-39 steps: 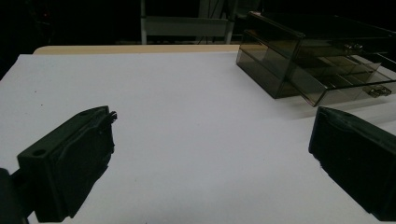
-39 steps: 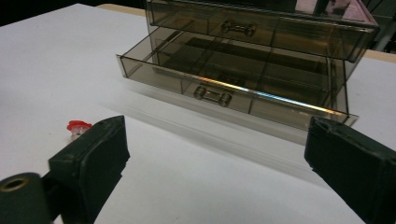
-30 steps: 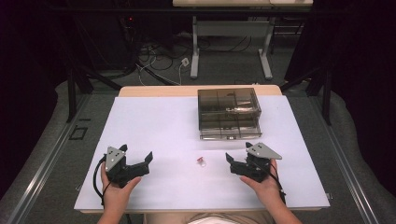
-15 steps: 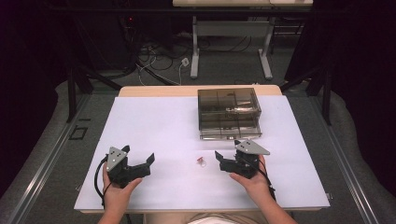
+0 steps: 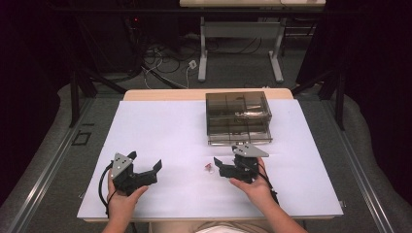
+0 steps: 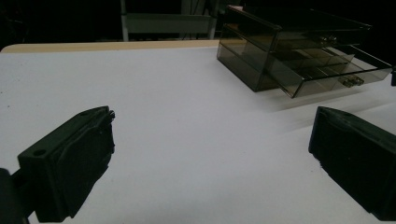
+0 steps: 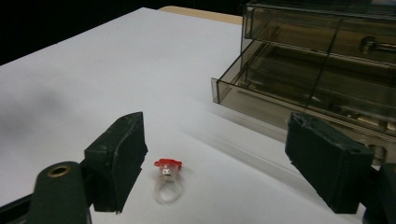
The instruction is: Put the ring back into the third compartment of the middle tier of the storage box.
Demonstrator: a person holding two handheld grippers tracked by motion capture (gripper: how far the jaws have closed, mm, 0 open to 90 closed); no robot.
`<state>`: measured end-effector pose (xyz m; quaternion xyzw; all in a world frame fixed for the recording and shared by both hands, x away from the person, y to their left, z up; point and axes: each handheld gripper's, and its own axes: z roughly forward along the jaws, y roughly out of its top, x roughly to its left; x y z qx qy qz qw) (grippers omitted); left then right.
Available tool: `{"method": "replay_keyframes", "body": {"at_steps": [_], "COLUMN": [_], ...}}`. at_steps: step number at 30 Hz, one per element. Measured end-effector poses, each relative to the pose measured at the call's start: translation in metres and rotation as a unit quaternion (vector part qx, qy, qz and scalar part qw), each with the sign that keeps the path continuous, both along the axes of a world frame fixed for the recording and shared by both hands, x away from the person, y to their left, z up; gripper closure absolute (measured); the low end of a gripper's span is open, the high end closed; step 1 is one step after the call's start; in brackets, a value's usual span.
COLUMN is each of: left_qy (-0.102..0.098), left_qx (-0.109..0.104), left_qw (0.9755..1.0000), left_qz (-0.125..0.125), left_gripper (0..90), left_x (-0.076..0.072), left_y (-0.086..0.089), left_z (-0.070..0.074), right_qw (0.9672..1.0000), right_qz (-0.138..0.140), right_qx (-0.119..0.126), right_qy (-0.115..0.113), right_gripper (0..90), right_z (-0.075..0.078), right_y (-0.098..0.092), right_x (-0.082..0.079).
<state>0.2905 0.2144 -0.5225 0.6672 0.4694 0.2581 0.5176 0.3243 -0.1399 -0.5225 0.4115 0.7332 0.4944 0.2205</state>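
A small clear ring with a red top lies on the white table top. My right gripper points left at it, just off its right side. In the right gripper view the ring rests between the jaws of the right gripper, close to the left one, and neither pad touches it. Those jaws have just been closing and still stand well apart. My left gripper sits open near the front left with nothing in it, as the left gripper view also shows.
A smoky see-through drawer box stands at the back right, its lower drawer pulled out toward me, just behind the right gripper. The table's wooden far edge borders a floor with cables and a desk frame.
My right gripper has slid left across the table to the ring, and its jaws look a little narrower. The left gripper has stayed where it was.
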Motion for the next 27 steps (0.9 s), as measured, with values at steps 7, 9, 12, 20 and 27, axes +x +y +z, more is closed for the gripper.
{"method": "replay_keyframes", "body": {"at_steps": [7,9,12,20,27], "left_qy": [0.001,0.002,0.001,-0.001,0.000], "left_qx": [-0.002,-0.003,-0.003,-0.009,-0.010], "left_qw": [1.0000,1.0000,1.0000,1.0000,0.9999], "left_qz": [0.000,-0.001,-0.001,-0.002,-0.003], "left_gripper": [0.2,0.2,0.2,0.2,0.2], "left_x": [0.001,0.001,0.001,0.001,0.001], "left_y": [0.000,0.001,0.001,0.001,0.001], "left_z": [-0.001,-0.001,-0.001,-0.001,-0.002], "right_qw": [0.9999,0.9997,0.9996,0.9985,0.9970], "right_qz": [0.015,0.020,0.024,0.024,0.025], "right_qx": [-0.003,-0.005,-0.010,-0.027,-0.026], "right_qy": [0.007,0.008,0.014,0.040,0.068], "right_gripper": [24.3,24.5,24.4,27.7,27.7], "right_z": [-0.004,-0.006,-0.007,-0.016,-0.023], "right_y": [0.014,0.018,0.022,0.033,0.040], "right_x": [0.004,0.005,0.006,0.011,0.013]}}
